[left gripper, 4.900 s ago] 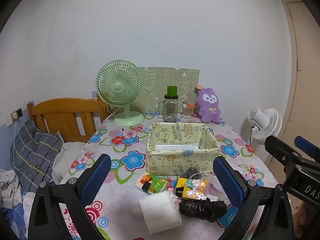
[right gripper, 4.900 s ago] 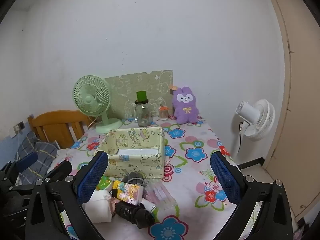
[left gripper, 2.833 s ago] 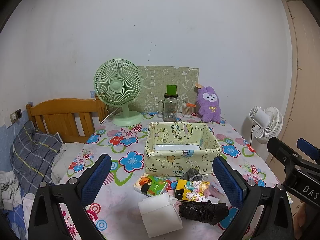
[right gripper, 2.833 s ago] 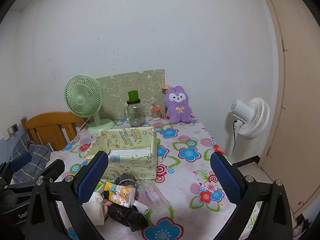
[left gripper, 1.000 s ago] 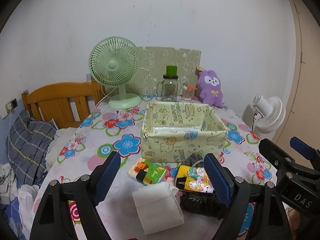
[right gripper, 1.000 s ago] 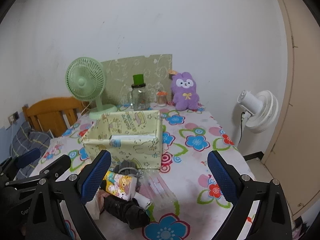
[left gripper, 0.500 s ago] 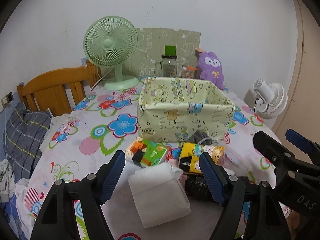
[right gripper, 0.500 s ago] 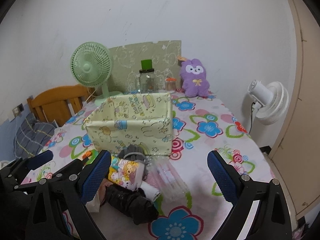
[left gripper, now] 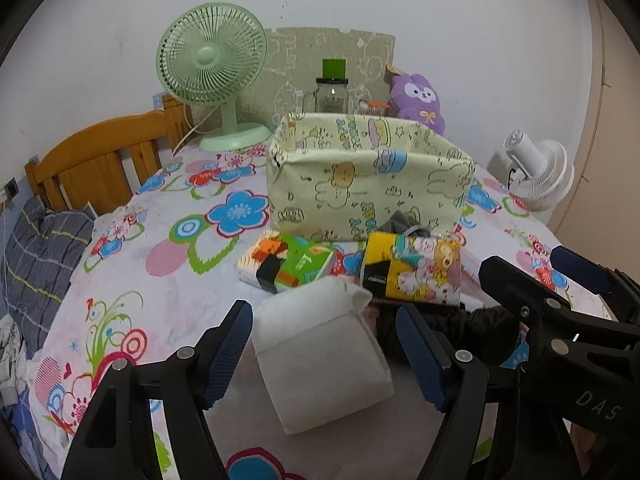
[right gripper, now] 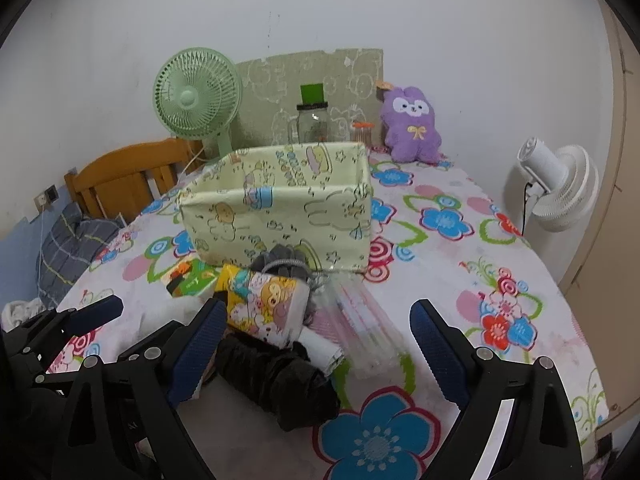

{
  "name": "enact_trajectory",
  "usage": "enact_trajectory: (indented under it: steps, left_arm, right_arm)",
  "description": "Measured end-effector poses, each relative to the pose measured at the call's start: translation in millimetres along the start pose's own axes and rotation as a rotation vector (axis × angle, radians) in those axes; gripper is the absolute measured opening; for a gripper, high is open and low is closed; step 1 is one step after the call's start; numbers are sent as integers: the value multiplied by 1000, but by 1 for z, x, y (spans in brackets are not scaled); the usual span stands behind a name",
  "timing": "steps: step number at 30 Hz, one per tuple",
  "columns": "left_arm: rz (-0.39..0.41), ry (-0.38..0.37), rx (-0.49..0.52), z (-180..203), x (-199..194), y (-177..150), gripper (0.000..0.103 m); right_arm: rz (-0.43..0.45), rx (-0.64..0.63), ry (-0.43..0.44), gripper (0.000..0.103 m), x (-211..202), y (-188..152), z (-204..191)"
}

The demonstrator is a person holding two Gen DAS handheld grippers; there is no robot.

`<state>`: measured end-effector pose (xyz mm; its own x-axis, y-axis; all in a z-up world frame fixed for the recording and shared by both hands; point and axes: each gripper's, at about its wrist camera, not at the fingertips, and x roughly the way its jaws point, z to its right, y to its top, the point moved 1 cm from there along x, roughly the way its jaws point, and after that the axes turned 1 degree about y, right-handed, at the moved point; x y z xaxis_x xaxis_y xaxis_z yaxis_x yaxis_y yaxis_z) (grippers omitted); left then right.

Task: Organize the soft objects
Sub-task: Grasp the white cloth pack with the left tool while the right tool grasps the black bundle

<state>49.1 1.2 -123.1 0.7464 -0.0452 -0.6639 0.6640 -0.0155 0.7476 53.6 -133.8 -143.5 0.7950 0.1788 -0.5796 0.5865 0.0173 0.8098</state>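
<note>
**Inspector A:** Item one, the white folded cloth [left gripper: 320,354]. It lies flat on the flowered tablecloth [left gripper: 168,280] near the front edge. Its long axis runs from that edge toward the fabric storage box [left gripper: 368,184], with the flap end pointing at the box.

**Inspector B:** Confirmed. Position relative to the left gripper [left gripper: 326,346]?

**Inspector A:** The cloth sits between the two blue pads, which stand apart on either side of it. Whether either pad touches the cloth cannot be told.

**Inspector B:** And the right gripper [right gripper: 314,346]?

**Inspector A:** Spread wide and holding nothing. Below it lies the black rolled bundle [right gripper: 276,380], its long axis slanting from the left pad toward the front edge. The yellow cartoon-print pack [right gripper: 264,304] rests partly on top of that bundle. A clear plastic sleeve [right gripper: 368,328] lies just beside both, pointing from the box toward the front edge.

**Inspector B:** Other items?

**Inspector A:** A green and orange printed pack [left gripper: 288,264] lies between the cloth and the box. A grey knitted piece [right gripper: 284,260] touches the box's front wall.

**Inspector B:** Change against half a second earlier?

**Inspector A:** Both grippers have come lower and closer to the pile. The left pads, then short of the cloth, now flank it. The pile itself has not shifted.
</note>
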Motion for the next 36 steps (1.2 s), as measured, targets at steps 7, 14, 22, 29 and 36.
enact_trajectory:
  steps: [7, 14, 22, 29, 36]
  left_arm:
    - [-38, -1, 5, 0, 12, -10, 76]
    - [-68, 7, 1, -1, 22, -17, 76]
    - [-79, 19, 11, 2, 29, -22, 76]
    - [-98, 30, 25, 7, 31, -24, 68]
    - [-105, 4, 22, 11, 26, -25, 52]
  right_arm:
    - [-52, 13, 18, 92, 13, -11, -6]
    - [-103, 34, 32, 87, 24, -20, -7]
    - [-151, 59, 48, 72, 35, -28, -6]
    - [-181, 61, 65, 50, 39, -33, -10]
    - [-182, 69, 75, 32, 35, -33, -11]
